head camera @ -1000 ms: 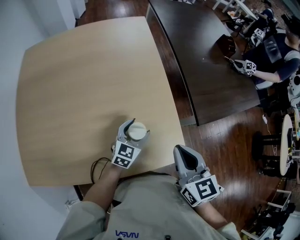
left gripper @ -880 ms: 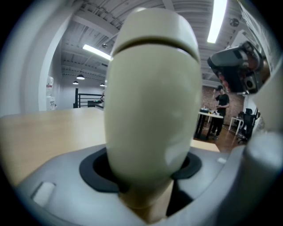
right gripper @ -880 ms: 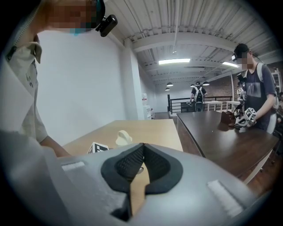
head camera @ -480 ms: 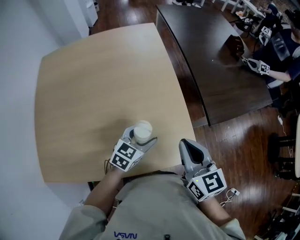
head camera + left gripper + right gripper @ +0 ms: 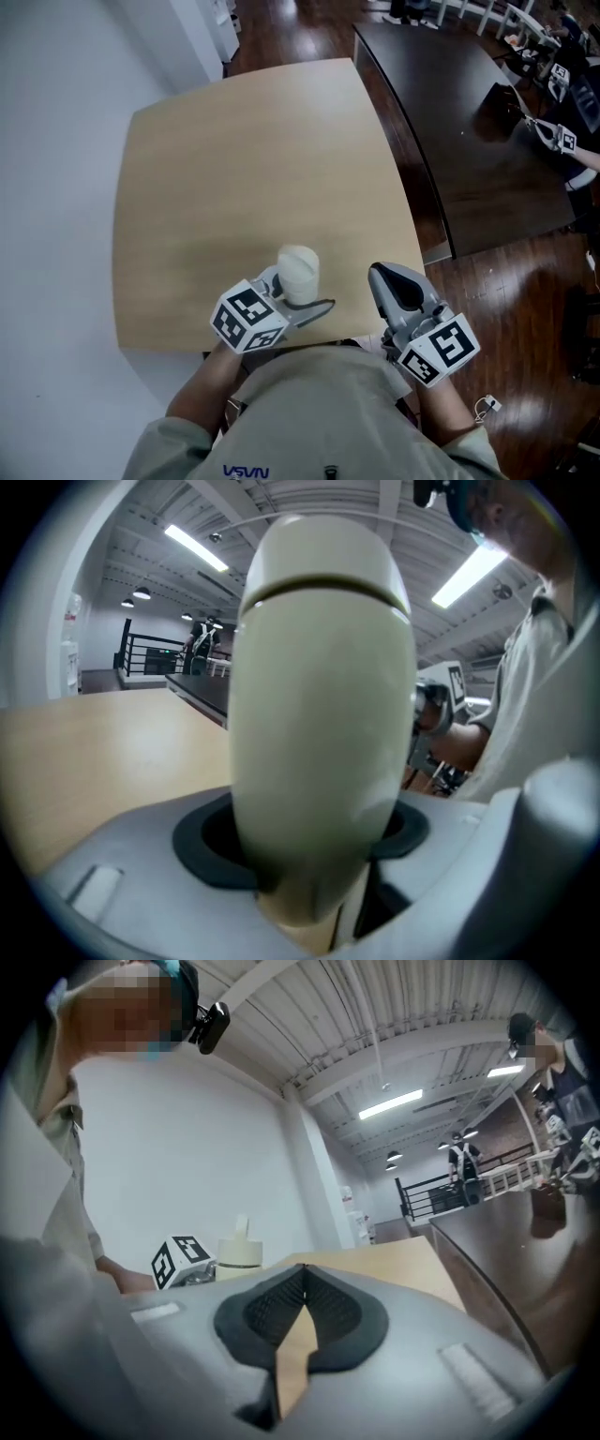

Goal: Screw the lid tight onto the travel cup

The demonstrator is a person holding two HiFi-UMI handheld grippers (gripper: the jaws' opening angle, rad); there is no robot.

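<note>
cream plastic fills the left gripper view: the travel cup stands upright between the 2 dark pads, which press on its lower body from either side, so the left gripper is clenched on the cup with its jaws spread wide around it. a thin seam near the top marks where the rounded lid sits on the cup

from the head view the cup is over the near edge of the light wooden table, just ahead of the person's chest, with the left gripper's marker cube just behind it. whether the cup's base touches the tabletop cannot be told

the right gripper is to the right of the cup, apart from it, off the table's near right corner and over the dark wood floor. its jaws are pressed together with nothing between them, and its own view looks across at the cup and the left gripper's cube. its marker cube sits by the person's right wrist

beyond the light table stands a long dark table, where another person's hand holds a gripper at the far right
</note>
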